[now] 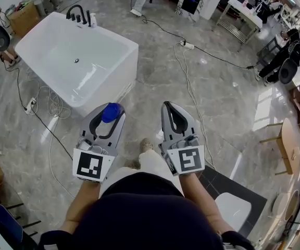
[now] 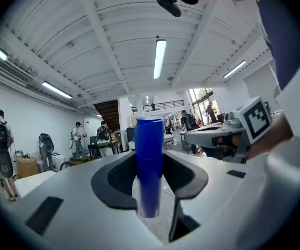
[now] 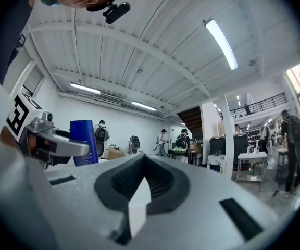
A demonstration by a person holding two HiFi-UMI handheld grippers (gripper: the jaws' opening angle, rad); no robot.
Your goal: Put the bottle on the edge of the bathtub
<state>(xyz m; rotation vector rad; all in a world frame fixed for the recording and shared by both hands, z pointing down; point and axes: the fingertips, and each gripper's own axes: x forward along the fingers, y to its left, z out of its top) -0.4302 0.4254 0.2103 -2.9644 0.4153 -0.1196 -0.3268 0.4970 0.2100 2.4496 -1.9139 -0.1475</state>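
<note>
Left tool (image 1: 110, 121): jaws part-way apart and clamped on a blue cylindrical plastic bottle (image 2: 149, 160), pads pressing on either side of its lower body. The bottle stands upright between the jaws, its rounded blue cap uppermost, the top well above the dark pads. Right tool (image 1: 169, 109): jaws drawn together at the tips, nothing between them; through the loop of the dark pads only pale floor shows. Both tools are held level, side by side and near each other, just in front of the person's dark-clothed torso, each with its black-and-white marker cube (image 1: 94, 165) toward the body. From the right gripper view the bottle shows at the left, with pale print on its side. Below the tools lies grey marbled floor tile (image 1: 217, 98), so the bottle is up in the air over the floor, not resting on anything. Ahead and to the left stands the white rectangular freestanding bathtub (image 1: 120, 37), well apart from the bottle; its broad flat rim is bare along the near edges. A black tap set (image 1: 78, 12) sits on the far rim. White cables (image 1: 189, 87) trail across the floor between the tub and the right side. Other people stand far back in the hall.
</note>
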